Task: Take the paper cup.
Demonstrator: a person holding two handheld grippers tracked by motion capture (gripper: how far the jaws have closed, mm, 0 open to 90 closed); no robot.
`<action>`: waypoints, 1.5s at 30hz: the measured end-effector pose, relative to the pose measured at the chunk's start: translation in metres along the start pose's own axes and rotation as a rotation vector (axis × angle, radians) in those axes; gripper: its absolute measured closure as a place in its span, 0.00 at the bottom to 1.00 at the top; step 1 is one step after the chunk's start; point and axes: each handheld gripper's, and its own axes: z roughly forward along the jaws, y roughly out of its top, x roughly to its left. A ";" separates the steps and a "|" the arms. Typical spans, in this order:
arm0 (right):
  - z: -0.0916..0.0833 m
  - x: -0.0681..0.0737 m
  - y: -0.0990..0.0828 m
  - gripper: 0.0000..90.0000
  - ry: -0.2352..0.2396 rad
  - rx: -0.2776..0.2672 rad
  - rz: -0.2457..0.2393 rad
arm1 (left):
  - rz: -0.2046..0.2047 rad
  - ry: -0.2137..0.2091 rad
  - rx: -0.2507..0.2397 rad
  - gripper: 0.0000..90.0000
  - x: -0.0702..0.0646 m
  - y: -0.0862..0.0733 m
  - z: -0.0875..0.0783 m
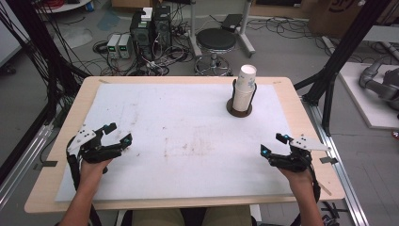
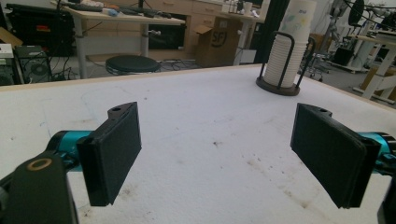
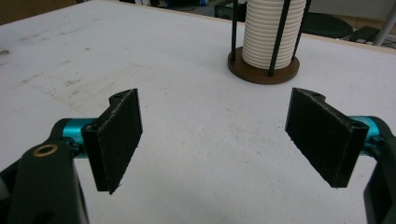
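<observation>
**Operator:** While both hands rest near the front edge of the table (image 1: 56,188), I've got the left gripper (image 1: 120,133) and the right gripper (image 1: 271,145) with jaws spread wide and nothing between them. The stack of paper cups (image 1: 244,89) stands upright in its cup holder (image 1: 239,111) toward the far right of the white mat (image 1: 179,141), well apart from both.

**Spotter:** Which one goes in?

**Operator:** The right, I'd say; it's nearer. In the right gripper view the cups (image 3: 267,32) sit just ahead, between thin black rods. I'd approach above the rods, close on the top cup's rim only, and lift straight up so the holder doesn't tip.

**Spotter:** Any writing?

**Operator:** In the left gripper view the top cup (image 2: 299,18) carries a faint print, too blurred to read. A cardboard box (image 2: 219,42) behind reads something like "SF".
</observation>
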 end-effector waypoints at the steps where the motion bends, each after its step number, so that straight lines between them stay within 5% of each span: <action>1: 0.000 0.000 0.000 0.21 0.000 -0.001 0.001 | -0.002 -0.002 0.001 0.18 0.000 0.000 0.000; 26: 0.006 0.001 0.012 0.21 0.017 -0.016 0.040 | 0.007 -0.016 0.022 0.18 -0.004 -0.002 0.005; 33: 0.005 0.001 0.032 0.21 0.033 -0.053 0.037 | 0.004 -0.019 0.030 0.18 -0.005 -0.002 0.004; 45: 0.021 -0.018 0.102 0.21 0.043 -0.069 0.010 | -0.006 -0.029 0.031 0.18 -0.005 -0.003 -0.003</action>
